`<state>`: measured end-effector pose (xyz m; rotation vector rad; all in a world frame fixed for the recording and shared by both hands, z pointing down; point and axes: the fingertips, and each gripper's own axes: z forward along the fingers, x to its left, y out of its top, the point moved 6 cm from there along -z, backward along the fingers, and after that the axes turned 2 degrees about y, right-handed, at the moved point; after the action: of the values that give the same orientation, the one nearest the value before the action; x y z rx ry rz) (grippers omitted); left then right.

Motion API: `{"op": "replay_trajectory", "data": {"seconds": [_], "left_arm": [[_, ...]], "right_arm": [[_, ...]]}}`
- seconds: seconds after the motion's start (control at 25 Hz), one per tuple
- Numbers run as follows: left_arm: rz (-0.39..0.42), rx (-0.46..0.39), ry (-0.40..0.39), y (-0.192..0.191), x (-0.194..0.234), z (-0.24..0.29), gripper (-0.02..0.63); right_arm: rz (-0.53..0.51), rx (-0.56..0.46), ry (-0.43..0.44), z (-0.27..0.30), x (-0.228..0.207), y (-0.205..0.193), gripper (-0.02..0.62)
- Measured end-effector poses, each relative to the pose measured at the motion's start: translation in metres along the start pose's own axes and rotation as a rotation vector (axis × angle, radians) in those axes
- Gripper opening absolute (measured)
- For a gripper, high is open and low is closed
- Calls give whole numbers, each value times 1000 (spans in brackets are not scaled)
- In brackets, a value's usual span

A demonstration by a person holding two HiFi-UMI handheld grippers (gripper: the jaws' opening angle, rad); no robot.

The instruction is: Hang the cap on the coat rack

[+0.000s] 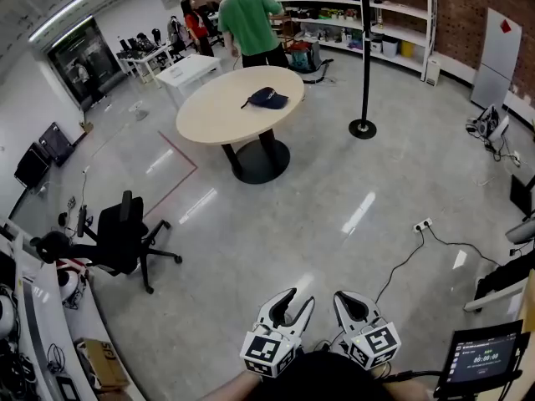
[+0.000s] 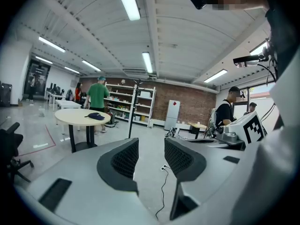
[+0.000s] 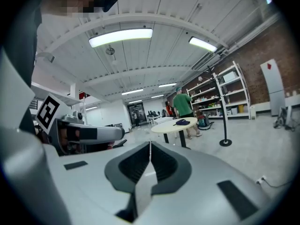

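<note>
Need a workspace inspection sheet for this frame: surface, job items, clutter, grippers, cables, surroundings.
Surface: round table, mostly bare.
Job's things: cap lies on the table; coat rack stands on the floor to its right, apart.
Clutter: nothing seen on the table besides the cap.
Grippers: left gripper open, empty; right gripper shut, empty; both far from the table.
Cables: power strip with a cable on the floor.
Surroundings: office chair, shelves, person in green behind the table.

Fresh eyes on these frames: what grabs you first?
A dark navy cap lies on the round beige table mid-room, a person in a green shirt just behind it. Right of the table stands a tall black coat rack pole. At the bottom edge, the left gripper is open, the right gripper shut, both empty and far from the cap.
</note>
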<state>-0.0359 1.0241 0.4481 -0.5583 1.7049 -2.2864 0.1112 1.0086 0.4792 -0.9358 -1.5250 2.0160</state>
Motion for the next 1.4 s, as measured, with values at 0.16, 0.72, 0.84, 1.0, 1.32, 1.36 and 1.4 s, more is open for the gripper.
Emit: {"op": "replay_trajectory", "data": {"seconds": [0.16, 0.72, 0.84, 1.0, 1.32, 1.36, 1.4], "left_arm": [[-10, 7, 2, 2, -1, 7, 181], [-24, 9, -76, 24, 45, 83, 181], [-37, 11, -85, 31, 70, 98, 181], [-56, 15, -90, 40, 106, 117, 181], [-103, 14, -95, 52, 181, 140, 181], [-110, 14, -94, 52, 191, 141, 181], [-117, 15, -92, 51, 201, 142, 181]], "right_arm": [[16, 11, -8, 0, -9, 2, 8], [43, 21, -97, 57, -64, 22, 8], [46, 39, -99, 84, -67, 25, 8], [56, 64, -113, 120, -75, 31, 8], [58, 99, -153, 194, -79, 44, 8], [58, 101, -158, 203, -78, 45, 8], [59, 105, -161, 213, -77, 45, 8]]}}
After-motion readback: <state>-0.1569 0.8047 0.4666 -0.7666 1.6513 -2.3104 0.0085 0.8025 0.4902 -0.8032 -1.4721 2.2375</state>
